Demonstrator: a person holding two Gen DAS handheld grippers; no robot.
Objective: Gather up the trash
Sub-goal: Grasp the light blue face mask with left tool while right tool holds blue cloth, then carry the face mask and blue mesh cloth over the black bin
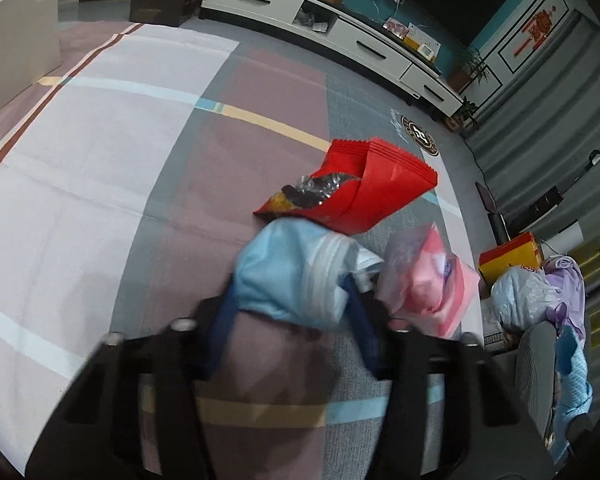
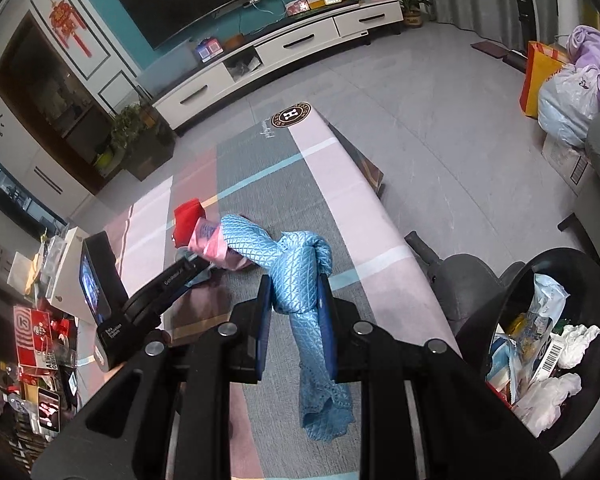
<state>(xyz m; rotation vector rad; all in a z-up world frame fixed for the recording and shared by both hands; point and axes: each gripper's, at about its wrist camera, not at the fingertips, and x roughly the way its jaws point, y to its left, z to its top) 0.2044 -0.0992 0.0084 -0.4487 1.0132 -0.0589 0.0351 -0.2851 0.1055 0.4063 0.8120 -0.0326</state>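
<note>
In the left wrist view my left gripper is shut on a crumpled light-blue face mask over the checked tablecloth. A red snack wrapper lies just beyond it and a pink plastic packet lies to its right. In the right wrist view my right gripper is shut on a light-blue quilted cloth that hangs down between the fingers. The left gripper body shows at the left there, with the pink packet and the red wrapper beyond it.
A black trash bin holding papers and wrappers stands at the lower right beside the table. A grey chair is next to it. Bags sit on the floor at the right. A white TV cabinet lines the far wall.
</note>
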